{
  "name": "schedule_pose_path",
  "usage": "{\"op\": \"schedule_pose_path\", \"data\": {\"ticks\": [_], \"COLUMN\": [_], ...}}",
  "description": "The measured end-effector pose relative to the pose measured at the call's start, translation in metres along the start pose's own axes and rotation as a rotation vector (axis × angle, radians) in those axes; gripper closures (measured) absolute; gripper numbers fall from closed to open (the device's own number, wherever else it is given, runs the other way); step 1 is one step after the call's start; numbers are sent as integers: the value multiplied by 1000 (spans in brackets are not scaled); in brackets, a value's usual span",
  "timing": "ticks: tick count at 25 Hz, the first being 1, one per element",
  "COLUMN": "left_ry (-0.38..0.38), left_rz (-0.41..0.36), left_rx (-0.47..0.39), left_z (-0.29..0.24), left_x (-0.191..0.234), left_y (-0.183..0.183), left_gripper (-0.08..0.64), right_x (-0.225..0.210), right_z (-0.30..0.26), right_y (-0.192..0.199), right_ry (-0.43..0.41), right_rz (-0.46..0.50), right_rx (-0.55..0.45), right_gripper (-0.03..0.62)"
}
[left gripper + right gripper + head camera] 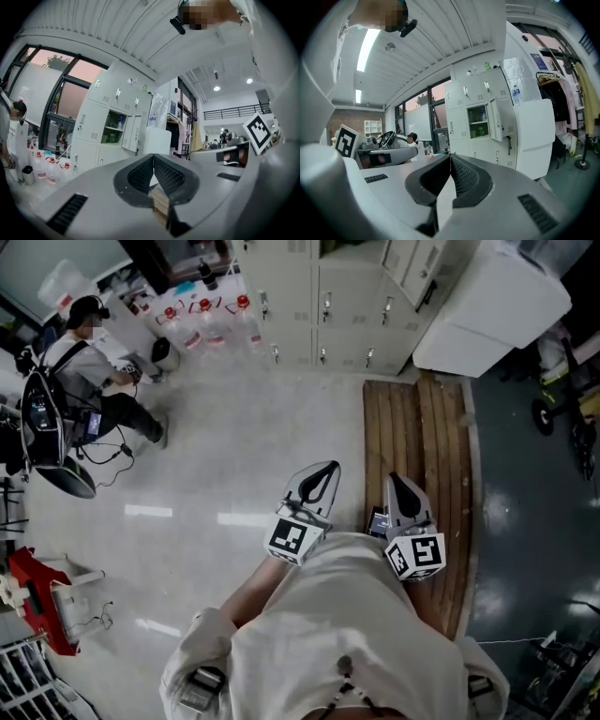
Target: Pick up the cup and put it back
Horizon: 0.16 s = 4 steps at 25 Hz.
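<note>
No cup shows in any view. In the head view my left gripper (328, 468) and my right gripper (393, 478) are held side by side in front of the person's light shirt, both pointing toward the white lockers (323, 310). The left gripper (153, 158) has its dark ribbed pads pressed together with nothing between them. In the right gripper view the right gripper (450, 158) is likewise shut and empty. Each gripper sees the other's marker cube (260, 131) (345, 140) beside it.
A slatted wooden platform (422, 442) lies on the floor under the right gripper. A big white box (487, 306) stands at the far right by the lockers. Red-capped bottles (204, 307) line the far wall. A seated person (89, 376) and cables are at the left.
</note>
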<state>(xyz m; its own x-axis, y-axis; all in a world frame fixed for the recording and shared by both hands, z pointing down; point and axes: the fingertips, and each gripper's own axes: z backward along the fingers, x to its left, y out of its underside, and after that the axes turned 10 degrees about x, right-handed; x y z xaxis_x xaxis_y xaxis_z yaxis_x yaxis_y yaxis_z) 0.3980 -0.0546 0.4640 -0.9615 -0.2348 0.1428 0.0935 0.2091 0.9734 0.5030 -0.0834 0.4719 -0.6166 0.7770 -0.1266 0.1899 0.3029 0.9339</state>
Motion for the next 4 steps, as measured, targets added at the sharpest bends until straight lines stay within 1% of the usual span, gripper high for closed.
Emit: {"op": "schedule_pose_path", "data": {"ticks": [4], "left_ry": [-15], "left_rz": [62], "left_rx": [39], "left_z": [2], "left_x": [-73], "left_y": [13], "left_gripper": [551], "right_x": [-25], "right_z": [54], "right_y": [9], "right_ry": [-18], "right_rz": [12], "right_rx": [14], "right_gripper": [566]}}
